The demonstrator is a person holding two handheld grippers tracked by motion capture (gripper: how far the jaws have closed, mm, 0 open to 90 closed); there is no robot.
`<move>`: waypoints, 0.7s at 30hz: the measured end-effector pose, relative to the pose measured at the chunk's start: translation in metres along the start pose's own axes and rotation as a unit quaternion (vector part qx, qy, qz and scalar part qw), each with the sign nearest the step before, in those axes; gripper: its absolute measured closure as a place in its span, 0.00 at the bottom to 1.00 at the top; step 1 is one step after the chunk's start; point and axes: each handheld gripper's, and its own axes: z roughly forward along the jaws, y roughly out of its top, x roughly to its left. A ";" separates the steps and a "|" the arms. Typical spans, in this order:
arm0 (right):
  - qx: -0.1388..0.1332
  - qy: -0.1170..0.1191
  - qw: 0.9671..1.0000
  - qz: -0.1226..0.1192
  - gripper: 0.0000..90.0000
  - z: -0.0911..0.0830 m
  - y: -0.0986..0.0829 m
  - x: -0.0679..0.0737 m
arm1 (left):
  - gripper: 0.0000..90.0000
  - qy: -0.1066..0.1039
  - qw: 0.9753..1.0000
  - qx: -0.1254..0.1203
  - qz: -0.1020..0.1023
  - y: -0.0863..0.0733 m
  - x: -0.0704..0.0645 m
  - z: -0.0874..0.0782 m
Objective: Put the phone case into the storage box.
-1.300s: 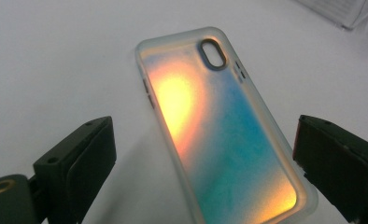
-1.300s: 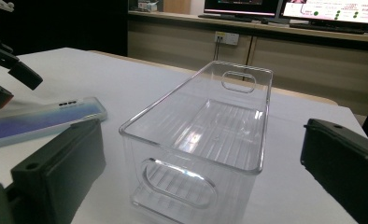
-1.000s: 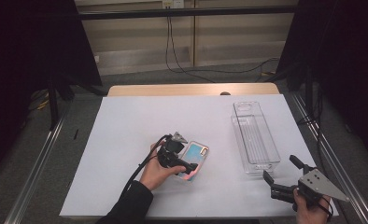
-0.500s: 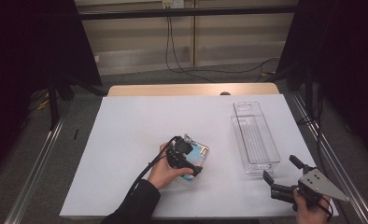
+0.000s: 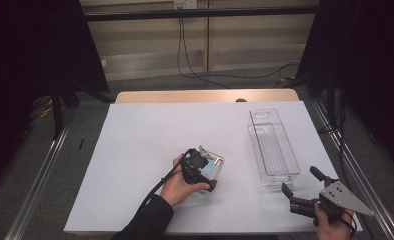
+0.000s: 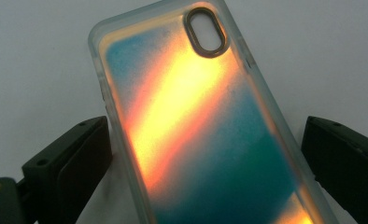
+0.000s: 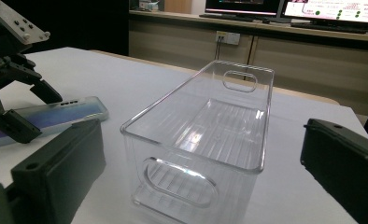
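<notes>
Under the left claw (image 5: 207, 174), jaws spread wide, the phone case (image 6: 205, 126) lies half-hidden, ungripped.

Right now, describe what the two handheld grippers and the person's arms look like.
Both are black two-jaw tools with blocky jaws. The left gripper trails a black cable back along a dark long sleeve. The right gripper carries a grey three-cornered plate dotted with small screws on top. In the gripper views each jaw shows a flat dark pad.

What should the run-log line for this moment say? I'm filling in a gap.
left gripper: open, jaws straddling phone case flat on table | right gripper: open, idle beside clear bin | bin empty
</notes>
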 end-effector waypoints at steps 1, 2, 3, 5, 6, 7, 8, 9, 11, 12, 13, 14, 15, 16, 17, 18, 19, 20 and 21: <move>0.000 0.000 1.000 0.000 0.00 0.000 0.000 0.000 | 0.02 -0.001 1.000 0.000 0.000 0.000 0.000 0.000; 0.000 0.000 1.000 0.000 0.00 0.000 0.000 0.000 | 0.02 0.001 1.000 0.000 -0.001 0.000 0.000 0.000; 0.000 0.000 1.000 0.000 0.00 0.000 0.000 0.000 | 0.02 0.004 1.000 0.002 -0.003 0.000 -0.001 0.000; 0.000 0.000 1.000 0.000 0.00 0.000 0.000 0.000 | 0.01 0.002 1.000 0.000 -0.003 0.000 0.000 0.001; -0.001 0.000 1.000 0.000 0.00 0.000 0.000 0.000 | 0.00 0.002 1.000 -0.003 -0.005 -0.001 0.000 0.001; -0.001 0.000 1.000 0.000 0.00 0.000 0.000 0.000 | 0.00 0.001 1.000 -0.005 -0.004 -0.002 0.000 0.001; 0.000 0.000 1.000 0.000 0.00 0.000 0.000 0.000 | 0.00 0.001 1.000 -0.005 -0.002 -0.002 0.000 0.001; 0.000 0.000 1.000 0.000 0.00 0.000 0.000 0.000 | 0.00 0.001 1.000 -0.009 -0.003 -0.003 0.000 0.001; 0.000 -0.001 1.000 -0.001 0.00 0.000 0.000 0.001 | 0.00 -0.001 1.000 -0.013 -0.003 -0.004 0.000 0.001; 0.000 0.000 1.000 -0.001 0.00 0.000 0.000 0.001 | 0.00 -0.001 1.000 -0.014 -0.003 -0.004 0.001 0.001; 0.000 -0.001 1.000 -0.001 0.00 0.000 0.000 0.000 | 0.01 0.000 1.000 -0.012 -0.004 -0.004 0.000 0.001; 0.000 -0.001 1.000 -0.002 0.00 0.000 0.000 0.001 | 0.01 0.003 1.000 -0.011 -0.005 -0.003 0.000 0.001; 0.000 -0.001 1.000 -0.002 0.00 0.000 0.000 0.001 | 0.01 0.001 1.000 -0.009 -0.005 -0.002 0.001 0.001; 0.000 -0.001 1.000 -0.002 0.00 0.000 0.000 0.001 | 0.02 0.000 1.000 -0.004 -0.006 -0.002 0.001 0.000; 0.001 -0.001 1.000 -0.002 0.00 0.000 0.000 0.001 | 0.03 0.001 1.000 -0.002 -0.007 -0.001 0.000 0.000; 0.001 -0.001 1.000 -0.002 0.00 0.000 0.000 0.001 | 0.04 0.000 1.000 0.001 -0.006 -0.001 0.000 -0.001; 0.000 -0.001 1.000 -0.002 0.00 0.000 0.000 0.001 | 0.05 0.001 1.000 0.001 -0.007 -0.001 0.000 -0.001; 0.000 -0.002 1.000 -0.002 0.00 0.000 0.000 0.001 | 0.06 0.002 1.000 0.002 -0.006 0.000 0.000 -0.002; 0.000 -0.002 1.000 -0.002 0.00 0.000 0.000 0.001 | 0.07 0.002 1.000 0.002 -0.006 0.000 0.001 -0.002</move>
